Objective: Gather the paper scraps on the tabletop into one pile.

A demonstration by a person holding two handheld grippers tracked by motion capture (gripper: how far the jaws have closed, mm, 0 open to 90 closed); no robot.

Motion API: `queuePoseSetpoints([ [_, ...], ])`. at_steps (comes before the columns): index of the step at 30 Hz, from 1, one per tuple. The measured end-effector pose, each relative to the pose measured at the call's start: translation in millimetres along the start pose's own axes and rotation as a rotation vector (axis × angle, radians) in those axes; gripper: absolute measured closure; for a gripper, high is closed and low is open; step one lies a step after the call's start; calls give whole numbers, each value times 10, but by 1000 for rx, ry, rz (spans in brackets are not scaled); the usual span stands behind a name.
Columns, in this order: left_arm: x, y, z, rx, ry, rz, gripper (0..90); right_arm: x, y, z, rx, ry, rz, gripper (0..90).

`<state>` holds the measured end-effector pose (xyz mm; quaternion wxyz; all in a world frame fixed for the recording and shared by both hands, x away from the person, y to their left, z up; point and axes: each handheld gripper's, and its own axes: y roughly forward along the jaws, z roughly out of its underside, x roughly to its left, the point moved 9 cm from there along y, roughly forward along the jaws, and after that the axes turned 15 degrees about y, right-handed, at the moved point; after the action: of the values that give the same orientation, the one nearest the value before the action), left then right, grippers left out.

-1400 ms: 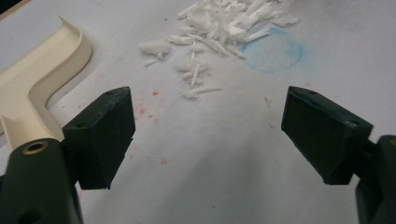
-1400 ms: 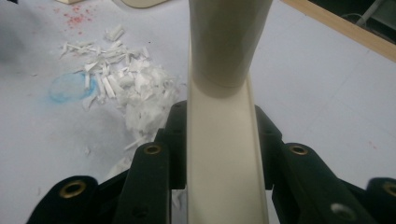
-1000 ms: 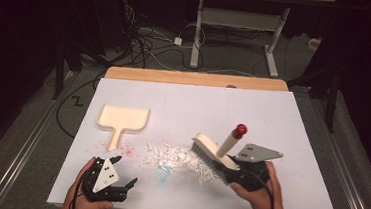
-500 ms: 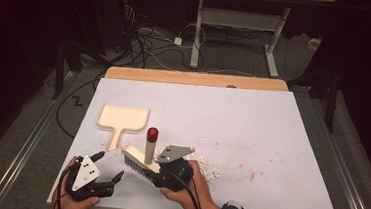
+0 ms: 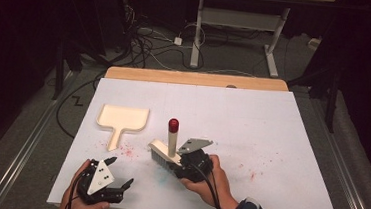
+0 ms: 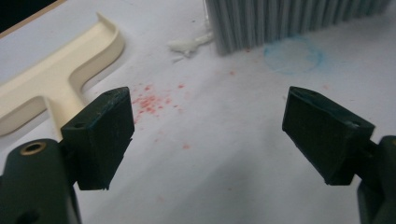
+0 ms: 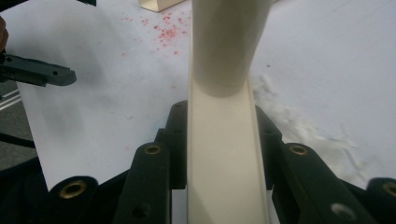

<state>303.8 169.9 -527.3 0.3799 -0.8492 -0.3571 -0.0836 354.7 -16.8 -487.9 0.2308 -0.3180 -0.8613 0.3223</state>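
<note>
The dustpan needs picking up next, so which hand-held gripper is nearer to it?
Left. The left hand-held gripper sits open just below the dustpan handle; the right hand-held gripper, gripping the brush, is farther right.

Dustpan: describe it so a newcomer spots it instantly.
On the white table, look at the left half, ahead of the left gripper. The dustpan lies flat there: a cream tray with a short handle, unlike the upright red-tipped brush held beside it.

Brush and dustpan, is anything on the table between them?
Nothing solid. Between the brush, held in the right gripper, and the dustpan lie only bare table and red specks.
</note>
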Motion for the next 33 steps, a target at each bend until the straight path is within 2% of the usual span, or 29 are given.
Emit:
queuePoseSetpoints([
  [1,-19,9,-14,-1,5,7,157,-10,-61,6,-12,-11,-11,681],
  [2,-32,16,-20,2,12,13,157,-18,-207,13,-35,-22,-48,681],
  [3,-41,23,-22,6,16,15,157,-19,-298,19,-40,-36,-62,681],
  [4,-58,29,-17,12,7,23,157,-19,-298,19,-40,-36,-62,681],
  [5,-58,30,-17,12,8,23,157,-66,-500,31,-52,-72,-60,682],
  [7,-53,20,-17,9,6,20,157,-147,-713,76,-54,-87,-63,681],
  [8,-48,15,-15,9,5,19,157,-147,-713,76,-54,-87,-63,681],
  [11,-39,10,-5,10,2,18,157,-320,-1016,204,-63,-96,-46,682],
  [13,-44,14,-4,14,5,19,157,-537,-1267,386,-61,-75,-4,682],
  [14,-48,17,-5,16,8,18,157,-537,-1267,386,-61,-75,-4,682],
  [16,-56,20,-9,21,16,22,157,-724,-1432,599,-31,-54,24,682],
  [17,-59,22,-11,24,18,23,157,-724,-1432,599,-31,-54,24,682],
  [19,-63,27,-12,26,21,23,157,-863,-1499,805,5,-43,64,682],
  [20,-64,33,-14,25,19,24,157,-863,-1499,805,5,-43,64,682],
  [24,-74,52,-19,32,28,31,157,-978,-1414,975,61,-34,103,682],
  [28,-76,69,-20,29,25,36,157,-881,-1240,942,74,-37,55,682],
  [33,-85,83,-14,30,29,46,158,-748,-966,771,49,-53,43,683],
])
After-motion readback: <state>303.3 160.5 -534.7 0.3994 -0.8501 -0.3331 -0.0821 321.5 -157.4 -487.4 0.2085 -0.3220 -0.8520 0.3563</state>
